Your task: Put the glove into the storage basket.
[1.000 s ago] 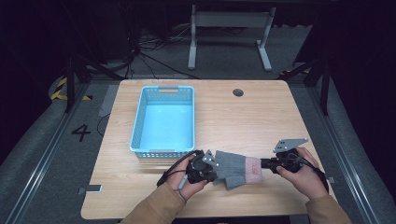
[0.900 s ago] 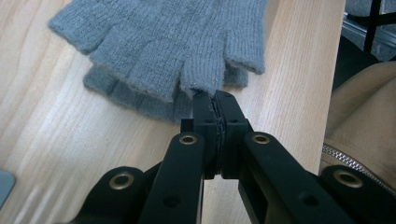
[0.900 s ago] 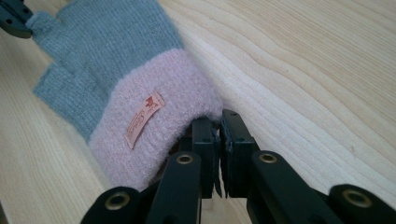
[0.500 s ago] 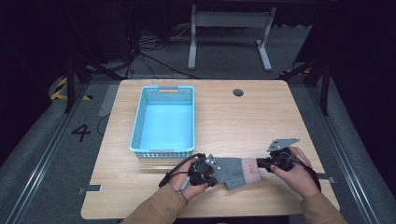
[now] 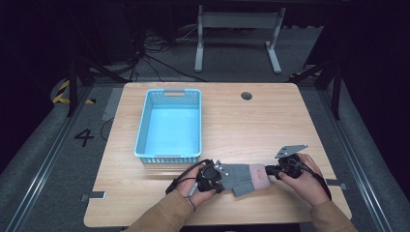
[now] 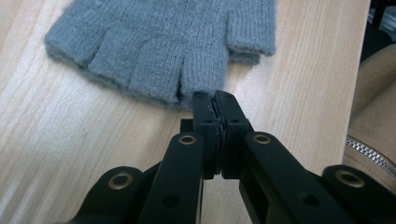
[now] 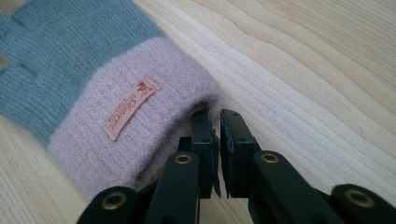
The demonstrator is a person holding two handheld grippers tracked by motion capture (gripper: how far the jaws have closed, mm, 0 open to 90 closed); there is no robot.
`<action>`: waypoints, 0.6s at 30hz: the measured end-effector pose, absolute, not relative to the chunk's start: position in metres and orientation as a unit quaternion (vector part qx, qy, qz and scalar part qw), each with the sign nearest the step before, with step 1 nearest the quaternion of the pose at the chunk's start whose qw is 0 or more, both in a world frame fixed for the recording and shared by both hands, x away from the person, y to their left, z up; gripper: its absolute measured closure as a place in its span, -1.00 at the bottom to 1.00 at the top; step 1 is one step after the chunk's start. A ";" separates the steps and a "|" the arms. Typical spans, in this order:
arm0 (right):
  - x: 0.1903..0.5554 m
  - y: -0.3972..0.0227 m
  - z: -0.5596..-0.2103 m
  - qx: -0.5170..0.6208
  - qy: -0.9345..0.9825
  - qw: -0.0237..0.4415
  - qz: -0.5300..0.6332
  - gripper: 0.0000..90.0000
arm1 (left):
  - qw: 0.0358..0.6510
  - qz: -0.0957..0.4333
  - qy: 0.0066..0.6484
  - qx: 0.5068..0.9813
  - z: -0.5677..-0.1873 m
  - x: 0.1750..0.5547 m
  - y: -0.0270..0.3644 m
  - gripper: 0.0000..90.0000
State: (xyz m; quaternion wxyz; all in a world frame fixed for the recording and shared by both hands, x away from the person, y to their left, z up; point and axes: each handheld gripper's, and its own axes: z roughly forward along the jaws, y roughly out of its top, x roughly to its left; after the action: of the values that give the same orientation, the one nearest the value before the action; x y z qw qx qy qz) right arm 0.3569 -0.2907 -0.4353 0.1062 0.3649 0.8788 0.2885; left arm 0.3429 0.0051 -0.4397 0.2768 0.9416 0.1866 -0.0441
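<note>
A grey fingerless glove [image 5: 243, 177] with a pink cuff [image 7: 140, 126] lay flat on the wooden surface [image 5: 251, 121] just in front of the blue basket [image 5: 169, 125], the left gripper [image 6: 215, 100] clenched on one finger stub and the right gripper [image 7: 215, 122] nearly closed, its fingers at the cuff edge.

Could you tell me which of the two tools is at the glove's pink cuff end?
The right tool: it sits at the pink cuff of the glove, while the left tool pinches a grey finger stub.
</note>
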 end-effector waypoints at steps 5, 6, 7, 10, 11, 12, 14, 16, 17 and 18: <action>0.355 -0.293 -0.433 0.371 0.875 0.113 0.290 0.82 | 0.283 -0.046 0.188 0.939 -0.439 0.343 0.006 0.84; 0.355 -0.293 -0.432 0.370 0.875 0.113 0.291 0.82 | 0.283 -0.047 0.189 0.939 -0.439 0.343 0.007 0.84; 0.354 -0.294 -0.431 0.370 0.875 0.114 0.292 0.82 | 0.282 -0.047 0.191 0.939 -0.439 0.343 0.007 0.85; 0.353 -0.296 -0.427 0.371 0.873 0.120 0.295 0.81 | 0.283 -0.045 0.197 0.938 -0.439 0.344 0.008 0.79; 0.353 -0.296 -0.425 0.371 0.872 0.124 0.295 0.81 | 0.283 -0.044 0.199 0.937 -0.439 0.344 0.008 0.75; 0.352 -0.297 -0.423 0.372 0.871 0.125 0.296 0.80 | 0.284 -0.045 0.199 0.937 -0.439 0.344 0.008 0.73; 0.350 -0.298 -0.420 0.373 0.869 0.125 0.300 0.78 | 0.287 -0.047 0.201 0.935 -0.438 0.344 0.009 0.66; 0.349 -0.300 -0.417 0.372 0.867 0.126 0.306 0.76 | 0.290 -0.043 0.203 0.934 -0.436 0.344 0.010 0.60; 0.349 -0.300 -0.416 0.371 0.867 0.127 0.308 0.74 | 0.291 -0.043 0.205 0.934 -0.435 0.344 0.011 0.57; 0.348 -0.301 -0.414 0.371 0.866 0.127 0.310 0.73 | 0.295 -0.043 0.207 0.932 -0.434 0.344 0.012 0.53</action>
State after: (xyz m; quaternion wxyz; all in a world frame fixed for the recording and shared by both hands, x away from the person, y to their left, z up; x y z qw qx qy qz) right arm 0.3484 -0.3009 -0.4142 0.1270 0.3706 0.8661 0.3104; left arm 0.3442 0.0118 -0.4340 0.2953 0.9316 0.2075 -0.0425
